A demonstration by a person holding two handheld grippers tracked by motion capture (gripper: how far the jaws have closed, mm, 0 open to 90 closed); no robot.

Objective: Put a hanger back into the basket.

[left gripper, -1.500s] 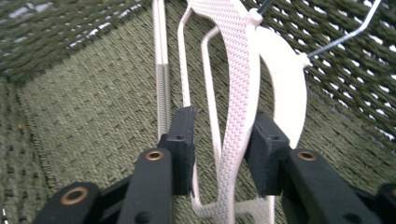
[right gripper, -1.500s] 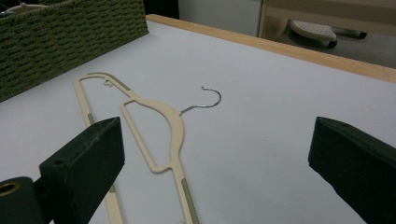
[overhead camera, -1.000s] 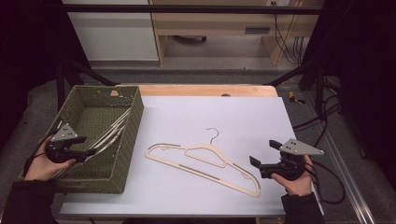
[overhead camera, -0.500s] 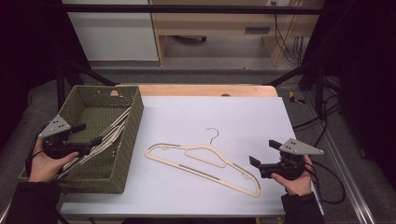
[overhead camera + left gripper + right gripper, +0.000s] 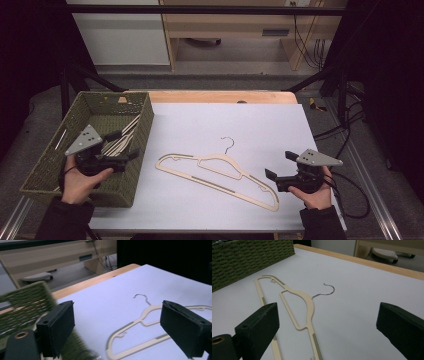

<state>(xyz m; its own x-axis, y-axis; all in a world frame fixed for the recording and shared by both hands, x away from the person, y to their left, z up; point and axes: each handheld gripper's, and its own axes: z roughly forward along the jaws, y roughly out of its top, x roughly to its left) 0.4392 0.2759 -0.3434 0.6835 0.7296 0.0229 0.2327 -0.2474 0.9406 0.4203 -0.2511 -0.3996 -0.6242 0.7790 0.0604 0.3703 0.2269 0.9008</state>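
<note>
Lying flat on white worktop [image 5: 210, 125]: thin cream plastic hanger [image 5: 215, 170], light, stiff, slippery; gripping shoulder bar looking best. Both hand-held grippers, left [image 5: 122, 147] and right [image 5: 280, 170], spread, empty.

Setting: lab or recording workroom. White-topped work table with a bare wooden far edge [image 5: 220, 96] inside a black metal bar frame [image 5: 200, 9], top of frame. Black cables [image 5: 306, 35] hang upper right beside light wooden furniture [image 5: 240, 25]; grey floor.
</note>
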